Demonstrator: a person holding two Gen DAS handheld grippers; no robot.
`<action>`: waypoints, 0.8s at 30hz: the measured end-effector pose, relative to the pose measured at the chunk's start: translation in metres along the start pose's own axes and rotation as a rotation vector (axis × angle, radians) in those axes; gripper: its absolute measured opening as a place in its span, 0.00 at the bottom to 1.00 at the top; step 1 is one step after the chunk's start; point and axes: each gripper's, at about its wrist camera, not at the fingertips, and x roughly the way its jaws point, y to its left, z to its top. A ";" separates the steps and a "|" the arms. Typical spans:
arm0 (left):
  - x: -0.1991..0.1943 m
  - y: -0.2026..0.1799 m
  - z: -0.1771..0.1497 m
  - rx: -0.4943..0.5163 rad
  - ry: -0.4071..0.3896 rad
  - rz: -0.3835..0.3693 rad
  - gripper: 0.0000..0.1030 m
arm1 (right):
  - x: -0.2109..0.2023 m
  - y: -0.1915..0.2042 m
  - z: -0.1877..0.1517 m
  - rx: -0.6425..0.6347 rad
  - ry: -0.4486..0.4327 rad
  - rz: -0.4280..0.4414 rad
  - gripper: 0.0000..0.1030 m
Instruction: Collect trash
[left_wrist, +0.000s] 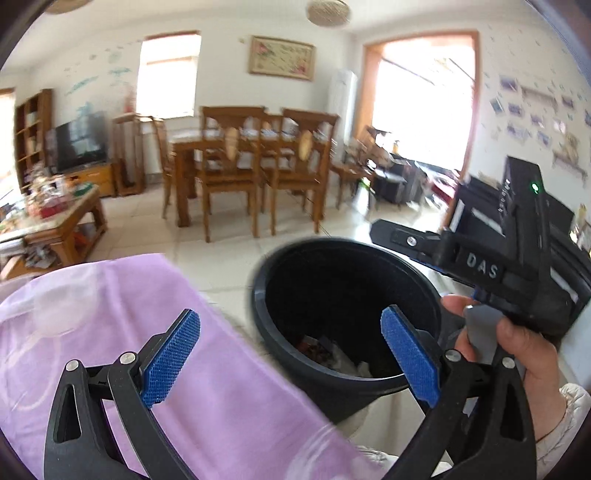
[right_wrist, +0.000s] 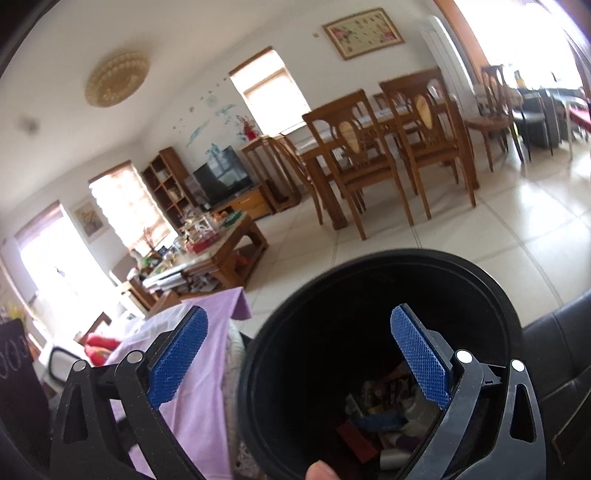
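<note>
Left hand-held gripper (left_wrist: 290, 354): jaws wide apart, nothing between the pads; it hangs above the near rim of the bin (left_wrist: 258, 291).
Right hand-held gripper (right_wrist: 299, 360): jaws also wide apart and empty; its right pad is over the bin mouth, its left pad over the purple cloth (right_wrist: 192, 417).
Trash (right_wrist: 384, 417): wrappers and paper scraps lie at the bottom of the bin, so this part seems already collected.
Bin place: just beside the purple cloth, on the tiled floor as far as I can tell.
Hand (left_wrist: 517, 343): it holds the right tool close to the bin rim.
Risk: both tools are crowded at the rim; a careless swing may knock the bin over and spill the trash.
</note>
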 end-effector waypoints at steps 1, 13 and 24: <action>-0.007 0.008 -0.001 -0.012 -0.009 0.028 0.95 | 0.002 0.017 -0.001 -0.031 -0.008 0.001 0.95; -0.110 0.132 -0.040 -0.211 -0.144 0.349 0.95 | 0.035 0.207 -0.049 -0.268 -0.047 0.213 0.95; -0.158 0.194 -0.076 -0.282 -0.189 0.612 0.95 | 0.056 0.302 -0.111 -0.378 -0.071 0.258 0.95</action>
